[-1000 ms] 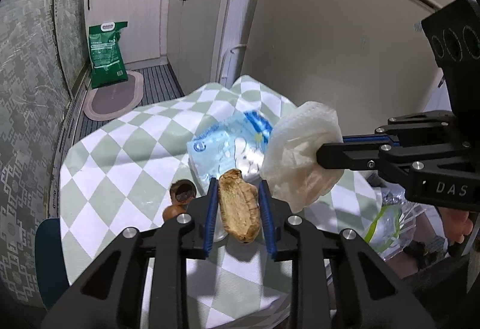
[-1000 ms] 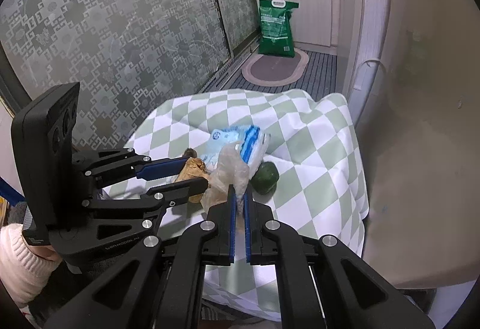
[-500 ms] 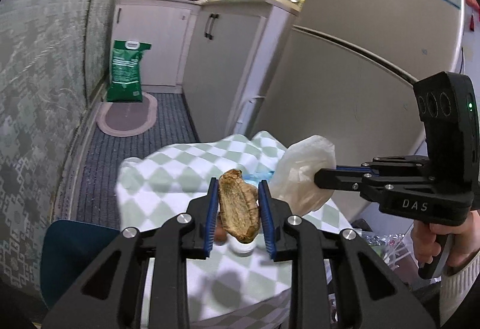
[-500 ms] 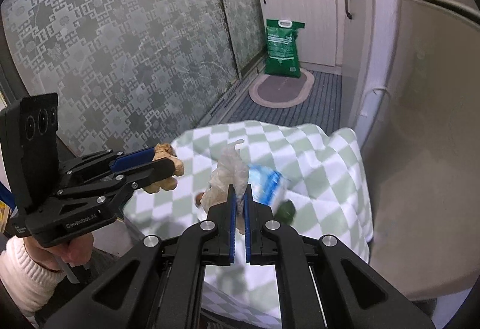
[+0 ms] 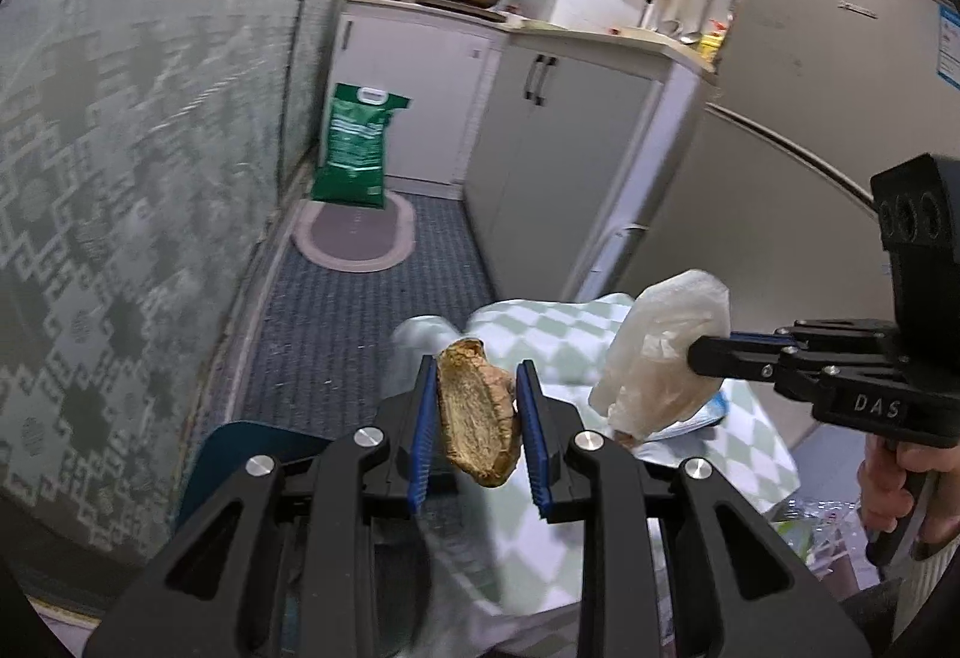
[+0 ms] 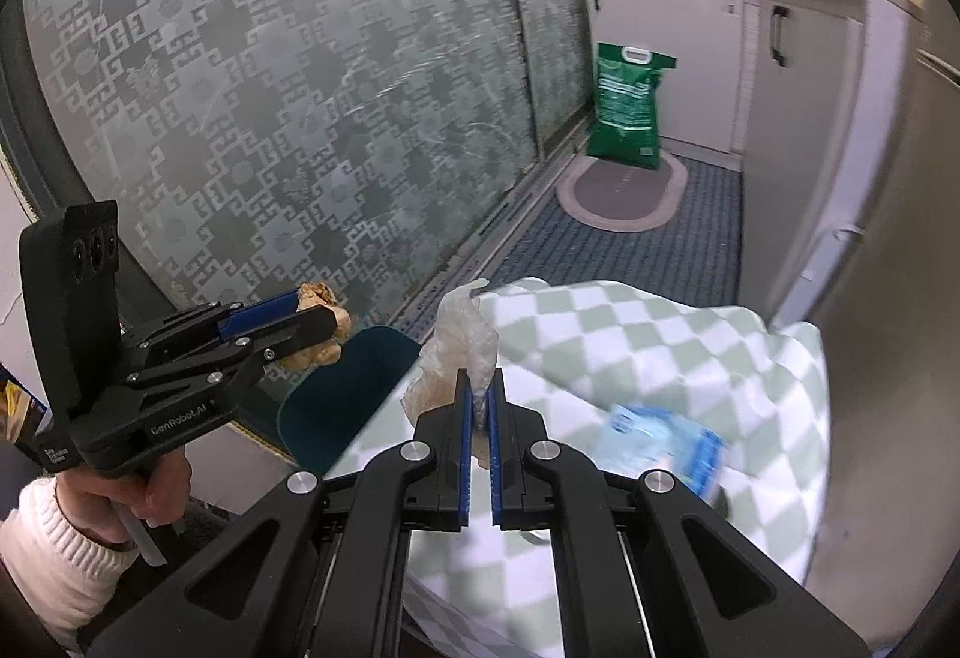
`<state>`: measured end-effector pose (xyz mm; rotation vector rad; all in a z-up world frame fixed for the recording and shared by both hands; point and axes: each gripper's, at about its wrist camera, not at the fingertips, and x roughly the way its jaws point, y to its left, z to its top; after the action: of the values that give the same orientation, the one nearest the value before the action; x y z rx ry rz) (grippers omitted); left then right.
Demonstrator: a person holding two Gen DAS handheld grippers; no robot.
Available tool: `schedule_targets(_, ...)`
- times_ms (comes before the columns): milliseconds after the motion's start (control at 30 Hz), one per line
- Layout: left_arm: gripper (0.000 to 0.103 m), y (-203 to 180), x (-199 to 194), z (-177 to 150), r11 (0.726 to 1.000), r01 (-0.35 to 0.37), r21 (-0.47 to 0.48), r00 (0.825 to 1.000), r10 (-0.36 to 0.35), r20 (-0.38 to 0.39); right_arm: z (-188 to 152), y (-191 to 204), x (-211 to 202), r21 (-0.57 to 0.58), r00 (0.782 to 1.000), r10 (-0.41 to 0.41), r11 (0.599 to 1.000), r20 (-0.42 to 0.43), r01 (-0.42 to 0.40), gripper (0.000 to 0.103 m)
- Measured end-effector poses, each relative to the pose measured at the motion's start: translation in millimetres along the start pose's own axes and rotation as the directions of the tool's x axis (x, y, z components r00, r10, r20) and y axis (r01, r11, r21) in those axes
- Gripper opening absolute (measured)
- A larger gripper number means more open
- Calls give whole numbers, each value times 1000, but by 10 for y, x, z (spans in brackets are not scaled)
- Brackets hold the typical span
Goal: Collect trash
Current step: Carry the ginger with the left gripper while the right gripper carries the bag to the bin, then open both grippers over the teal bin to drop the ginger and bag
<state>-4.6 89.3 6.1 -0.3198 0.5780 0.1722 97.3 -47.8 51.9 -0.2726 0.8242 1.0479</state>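
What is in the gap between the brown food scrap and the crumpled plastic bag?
Nothing is held there. The left wrist view shows only checkered tablecloth behind the gap between scrap and bag.

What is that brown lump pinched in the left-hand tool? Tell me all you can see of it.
The brown lump is an oblong, rough piece that looks like dry bread or a peel; which one cannot be told. One broad face is tan and grainy, its edges darker and crusty. It stands nearly upright, clamped at its sides between the blue pads of the left gripper, lifted clear of the checked tablecloth. Nothing else touches it.
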Motion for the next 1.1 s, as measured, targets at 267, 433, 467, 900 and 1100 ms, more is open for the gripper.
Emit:
schedule_targets(267, 28, 329, -58, -102, 998, -67, 1, 996, 66, -54, 132, 300, 269, -34, 999, 34, 999, -30, -35, 4)
schedule_targets(433, 28, 533, -17, -198, 994, -105, -7, 989, 104, -110, 181, 488, 436, -55, 997, 52, 997, -54, -55, 4)
schedule_targets(467, 28, 584, -7, -227, 994, -113, -10, 986, 111, -123, 179, 514, 452, -58, 997, 55, 997, -56, -58, 4)
schedule_targets(900, 28, 1045, 251, -535, 986, -166, -32, 948, 151, -280, 153, 911, 937, -89, 984, 68, 993, -166, -84, 4)
schedule_targets(1100, 28, 1156, 366, -665, 982, -187, -30, 924, 165, -346, 68, 997, 1181, -80, 971, 64, 993, -232, -85, 4)
